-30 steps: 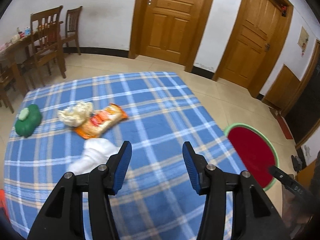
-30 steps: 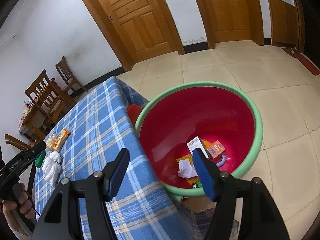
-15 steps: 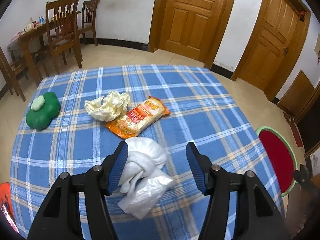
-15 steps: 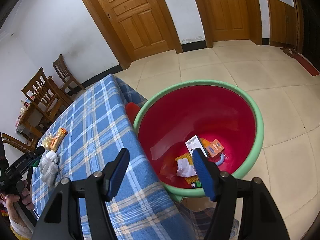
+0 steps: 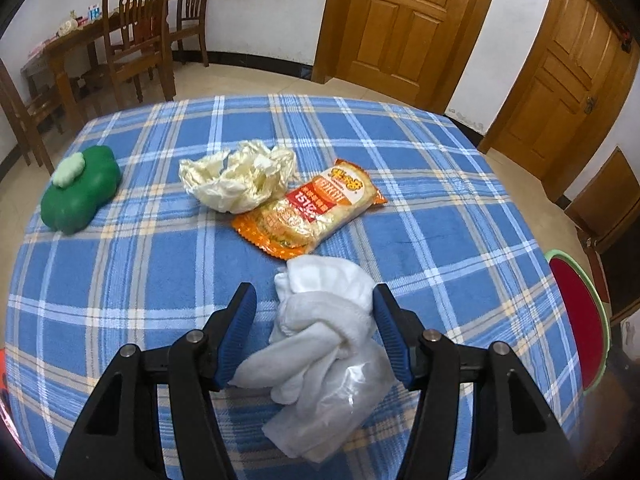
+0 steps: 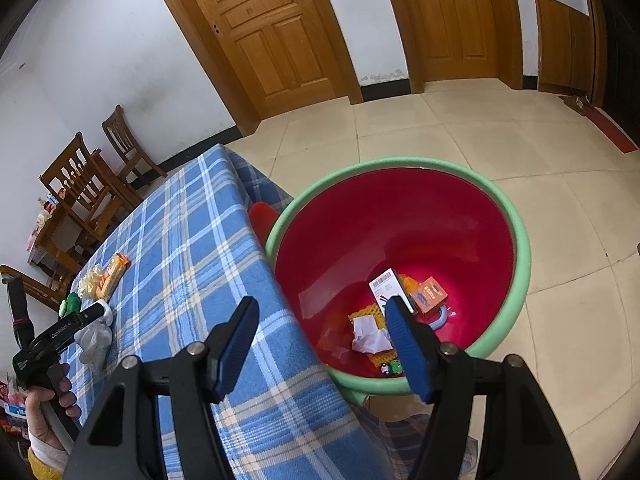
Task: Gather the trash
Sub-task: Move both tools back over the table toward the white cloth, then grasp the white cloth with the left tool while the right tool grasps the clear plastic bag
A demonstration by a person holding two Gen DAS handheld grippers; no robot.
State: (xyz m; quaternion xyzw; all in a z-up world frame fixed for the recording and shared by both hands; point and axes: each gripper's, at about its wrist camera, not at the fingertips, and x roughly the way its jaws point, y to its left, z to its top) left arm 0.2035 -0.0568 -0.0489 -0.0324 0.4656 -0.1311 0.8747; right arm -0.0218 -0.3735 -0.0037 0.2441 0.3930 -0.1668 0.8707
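Note:
My left gripper (image 5: 314, 312) is open, its blue pads on either side of a white crumpled wad with clear plastic (image 5: 328, 348) on the blue plaid tablecloth (image 5: 120, 280). Beyond it lie an orange snack packet (image 5: 312, 212) and a cream crumpled wrapper (image 5: 240, 176). My right gripper (image 6: 320, 328) is open and empty, above the table's edge and the red bin with a green rim (image 6: 516, 240). The bin holds several pieces of trash (image 6: 400, 304). The left gripper also shows in the right wrist view (image 6: 94, 314), over the white wad (image 6: 94, 338).
A green clover-shaped object (image 5: 80, 192) sits at the table's left. Wooden chairs (image 5: 136, 36) and a side table stand behind. Wooden doors (image 5: 404, 20) line the far wall. The bin (image 5: 580, 320) stands on the tiled floor right of the table.
My left gripper has moved forward over the table and now straddles the white wad. My right gripper has barely moved above the bin.

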